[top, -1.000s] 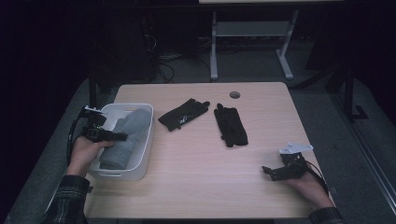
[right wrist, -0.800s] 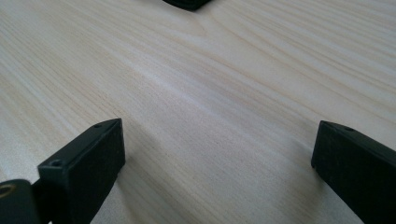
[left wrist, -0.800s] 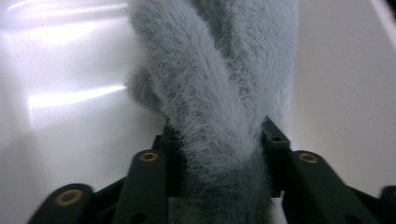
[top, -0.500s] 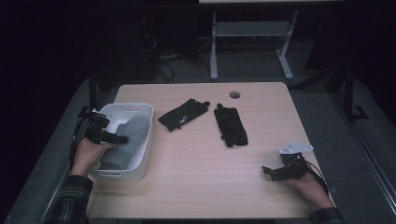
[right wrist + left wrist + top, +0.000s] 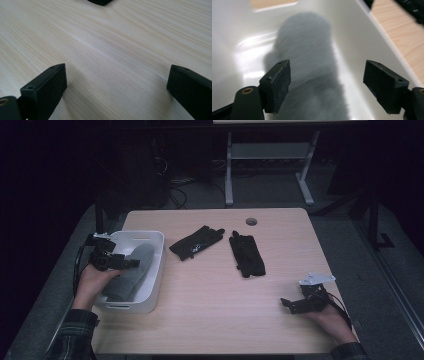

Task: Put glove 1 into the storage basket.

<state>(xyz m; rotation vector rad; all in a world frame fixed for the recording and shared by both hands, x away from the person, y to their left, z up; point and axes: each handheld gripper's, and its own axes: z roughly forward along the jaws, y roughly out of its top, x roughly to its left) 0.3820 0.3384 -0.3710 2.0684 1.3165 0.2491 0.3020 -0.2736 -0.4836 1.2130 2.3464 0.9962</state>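
One grey glove (image 5: pixel 131 272) sits in my white bin (image 5: pixel 156 265), both grippers released, left gripper's (image 5: pixel 131 264) jaws just opened; two black gloves (image 5: pixel 196 242) remain.

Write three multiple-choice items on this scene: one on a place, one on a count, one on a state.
1. Where does the grey cloth lie?
A. In the white bin
B. On the bare table
C. On the floor

2. How many black gloves lie on the table?
A. One
B. Two
C. Four

3. How do the left gripper jaws stand?
A. Clamped on the cloth
B. Shut on nothing
C. Open above the cloth

Key: 1 A, the bin walls surround the cloth. 2 B, one glove lies beside the other glove. 3 C, the jaws have just been opening, pads apart and off the cloth.
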